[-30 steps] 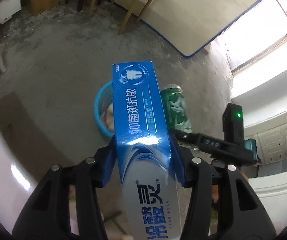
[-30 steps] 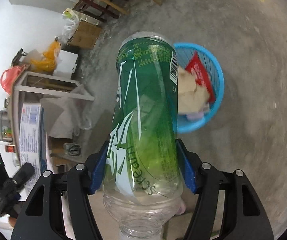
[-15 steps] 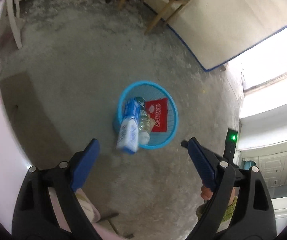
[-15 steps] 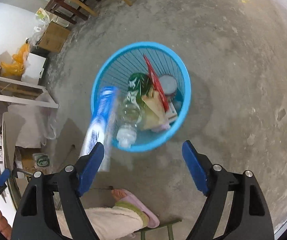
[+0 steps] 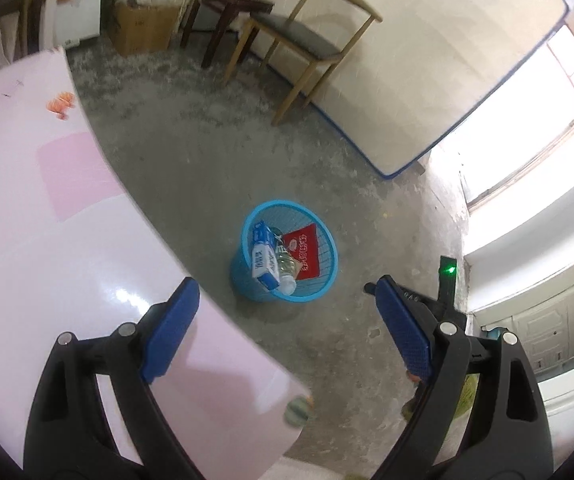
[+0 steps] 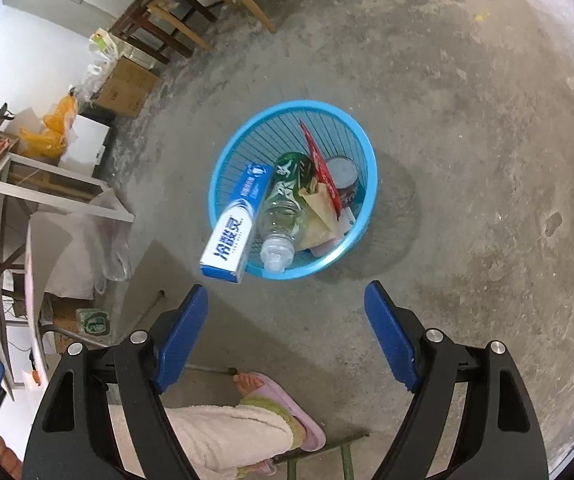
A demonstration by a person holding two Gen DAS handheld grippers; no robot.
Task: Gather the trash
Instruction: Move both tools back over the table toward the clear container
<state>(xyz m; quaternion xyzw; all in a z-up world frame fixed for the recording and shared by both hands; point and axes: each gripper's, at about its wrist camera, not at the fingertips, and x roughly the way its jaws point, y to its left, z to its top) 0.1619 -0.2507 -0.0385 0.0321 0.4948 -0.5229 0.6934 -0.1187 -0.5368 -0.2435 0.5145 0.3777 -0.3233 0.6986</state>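
Observation:
A blue plastic basket (image 6: 363,152) (image 5: 327,236) stands on the concrete floor. In it lie a blue toothpaste box (image 6: 235,224) (image 5: 263,258) leaning over the rim, a clear bottle with a green label (image 6: 283,208) (image 5: 285,268), a red packet (image 6: 321,172) (image 5: 305,250), a tin and crumpled paper. My left gripper (image 5: 287,312) is open and empty, well above the basket and over the edge of a pink table. My right gripper (image 6: 287,312) is open and empty above the basket's near side.
A pink table (image 5: 47,240) fills the left of the left wrist view. A wooden chair (image 5: 303,40), a dark stool and a cardboard box (image 5: 143,28) stand at the back. A mattress (image 5: 427,60) leans on the wall. The person's slippered foot (image 6: 271,396) is below the right gripper.
Both grippers opened and let go: the toothpaste box and the green bottle dropped into the basket. Both grippers then rose away from it, the left one back over the pink table.

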